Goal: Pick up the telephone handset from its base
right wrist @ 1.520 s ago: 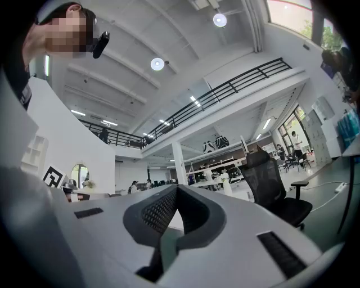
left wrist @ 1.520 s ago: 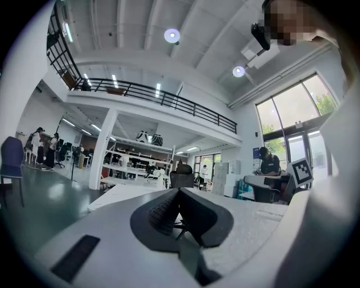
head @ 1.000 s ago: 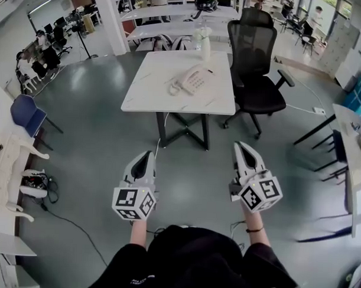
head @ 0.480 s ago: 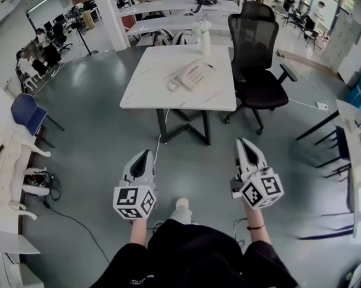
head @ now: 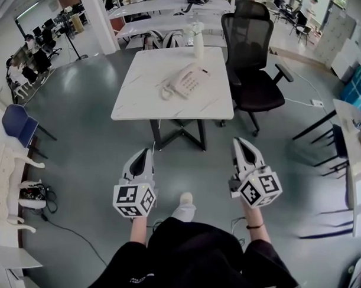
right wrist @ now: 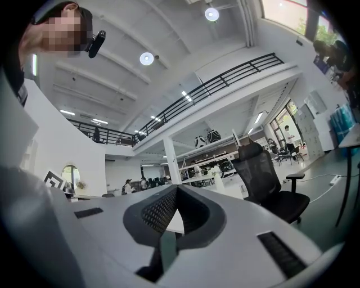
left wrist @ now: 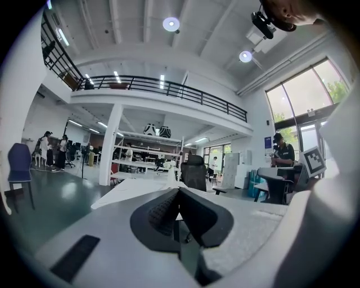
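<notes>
White left hand-held gripper [head: 146,152] and right hand-held gripper [head: 242,142] hang closed and empty, well apart from the cream corded telephone [head: 188,80] on the white rectangular tabletop [head: 140,100].

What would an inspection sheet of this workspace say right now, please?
Surface: white table, mostly bare.
Job's things: telephone on the table, handset resting on its base.
Clutter: white bottle at the table's far edge.
Grippers: left gripper and right gripper both shut, empty, over the floor, short of the table.
Cables: coiled cord beside the telephone; cable across the floor at left.
Surroundings: black office chair at the table's right.
</notes>
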`<state>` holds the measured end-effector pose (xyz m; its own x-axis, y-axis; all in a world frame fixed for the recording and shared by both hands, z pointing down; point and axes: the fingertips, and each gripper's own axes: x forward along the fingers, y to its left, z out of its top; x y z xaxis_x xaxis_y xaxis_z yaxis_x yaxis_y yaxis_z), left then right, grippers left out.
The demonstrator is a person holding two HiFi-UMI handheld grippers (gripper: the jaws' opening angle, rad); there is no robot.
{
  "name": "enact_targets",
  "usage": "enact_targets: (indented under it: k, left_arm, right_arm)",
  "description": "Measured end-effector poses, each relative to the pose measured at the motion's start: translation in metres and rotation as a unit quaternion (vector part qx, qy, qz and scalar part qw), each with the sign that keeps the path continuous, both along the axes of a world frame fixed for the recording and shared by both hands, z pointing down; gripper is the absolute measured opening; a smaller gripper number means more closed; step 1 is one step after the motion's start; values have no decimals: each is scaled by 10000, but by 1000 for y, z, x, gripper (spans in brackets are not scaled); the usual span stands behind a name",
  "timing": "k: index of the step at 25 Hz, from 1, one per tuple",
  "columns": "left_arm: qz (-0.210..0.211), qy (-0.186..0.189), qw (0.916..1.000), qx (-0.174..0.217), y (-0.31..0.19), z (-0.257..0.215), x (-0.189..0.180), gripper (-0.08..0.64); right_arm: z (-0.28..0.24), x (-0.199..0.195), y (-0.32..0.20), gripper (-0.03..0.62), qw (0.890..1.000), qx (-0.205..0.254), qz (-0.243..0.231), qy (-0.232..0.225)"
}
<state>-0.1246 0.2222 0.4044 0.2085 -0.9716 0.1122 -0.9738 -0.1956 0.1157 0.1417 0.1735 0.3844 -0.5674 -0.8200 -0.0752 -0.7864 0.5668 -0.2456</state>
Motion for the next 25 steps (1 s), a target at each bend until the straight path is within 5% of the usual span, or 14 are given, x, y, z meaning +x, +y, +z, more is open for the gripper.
enact_targets:
  k: [14, 25]
  left_arm:
    - [358, 136, 9991, -157, -144, 13, -31, -2]
    - [618, 197, 9974, -304, -204, 26, -39, 0]
  right_arm:
    - [9, -42, -133, -9, 9993, -234, 251, 162]
    - [17, -59, -192, -9, 9982, -333, 431, 244]
